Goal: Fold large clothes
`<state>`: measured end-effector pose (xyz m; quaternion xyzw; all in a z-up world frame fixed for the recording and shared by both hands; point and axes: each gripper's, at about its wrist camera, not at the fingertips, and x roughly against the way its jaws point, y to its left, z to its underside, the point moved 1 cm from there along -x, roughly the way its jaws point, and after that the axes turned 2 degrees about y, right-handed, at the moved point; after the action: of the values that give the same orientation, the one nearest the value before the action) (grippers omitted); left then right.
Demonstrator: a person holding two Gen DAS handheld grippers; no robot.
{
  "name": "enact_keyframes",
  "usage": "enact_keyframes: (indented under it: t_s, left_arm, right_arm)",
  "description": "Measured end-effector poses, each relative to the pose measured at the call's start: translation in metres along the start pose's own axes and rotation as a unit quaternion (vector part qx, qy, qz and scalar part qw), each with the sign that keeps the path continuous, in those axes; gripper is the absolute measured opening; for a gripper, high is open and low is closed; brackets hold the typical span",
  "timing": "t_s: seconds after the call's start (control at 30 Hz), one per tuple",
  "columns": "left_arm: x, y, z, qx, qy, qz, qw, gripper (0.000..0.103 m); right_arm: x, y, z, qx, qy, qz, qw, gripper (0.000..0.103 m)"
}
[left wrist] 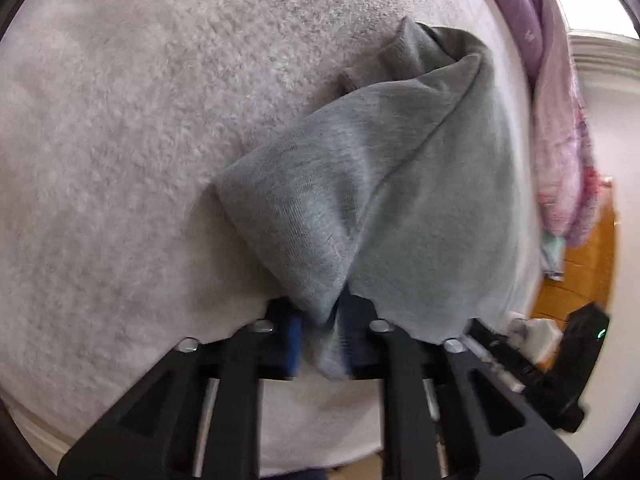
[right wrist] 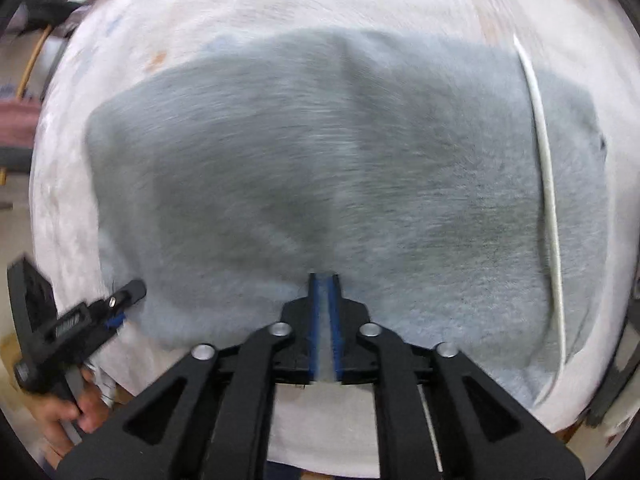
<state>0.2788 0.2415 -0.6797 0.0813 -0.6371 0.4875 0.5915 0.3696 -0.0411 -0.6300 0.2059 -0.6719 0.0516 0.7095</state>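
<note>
A large grey knit garment [left wrist: 384,184] lies on a white fluffy blanket [left wrist: 120,120]. My left gripper [left wrist: 326,320] is shut on a bunched corner of it, and the cloth rises away from the fingers in a fold. In the right wrist view the same grey garment [right wrist: 320,168] spreads wide over the blanket [right wrist: 328,432], blurred by motion. My right gripper [right wrist: 325,300] is shut on its near edge, with a thin strip of cloth between the blue pads. The left gripper [right wrist: 116,308] shows at the garment's left edge, held by a hand.
Purple and pink bedding [left wrist: 560,132] hangs at the right, above a wooden floor [left wrist: 580,280]. A white cord [right wrist: 548,184] runs across the garment's right side. Dark objects [left wrist: 576,340] and a white adapter lie at the lower right.
</note>
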Motion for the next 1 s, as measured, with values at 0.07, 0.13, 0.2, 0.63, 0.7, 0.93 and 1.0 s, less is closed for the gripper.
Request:
enact_keyframes:
  t_s: [0.07, 0.13, 0.2, 0.63, 0.7, 0.93, 1.0]
  left_arm:
    - [0.003, -0.007, -0.004, -0.011, 0.008, 0.001, 0.9999, 0.01]
    - [0.009, -0.017, -0.01, -0.012, 0.014, 0.019, 0.9997, 0.01]
    - [0.019, -0.032, -0.015, -0.016, 0.016, 0.045, 0.9987, 0.009]
    - [0.032, -0.038, -0.019, 0.02, 0.055, 0.101, 0.9932, 0.009]
    - [0.032, -0.038, -0.017, 0.017, 0.056, 0.099, 0.9933, 0.009]
    - [0.027, -0.04, -0.024, 0.054, 0.055, 0.098, 0.9922, 0.01]
    - [0.03, -0.032, -0.025, 0.074, 0.056, 0.117, 0.9887, 0.014]
  right_arm:
    - [0.005, 0.017, 0.011, 0.038, -0.016, 0.004, 0.999, 0.031]
    - [0.007, 0.039, 0.028, 0.089, -0.035, 0.002, 0.995, 0.04]
    - [0.009, 0.057, 0.045, 0.12, -0.055, -0.01, 0.991, 0.047]
    - [-0.003, 0.139, 0.055, 0.225, -0.143, -0.04, 0.963, 0.069]
    - [-0.013, 0.151, 0.052, 0.245, -0.145, -0.025, 0.958, 0.069]
    - [-0.038, 0.169, 0.041, 0.292, -0.165, 0.04, 0.941, 0.046]
    - [-0.042, 0.168, 0.035, 0.291, -0.155, 0.058, 0.942, 0.029]
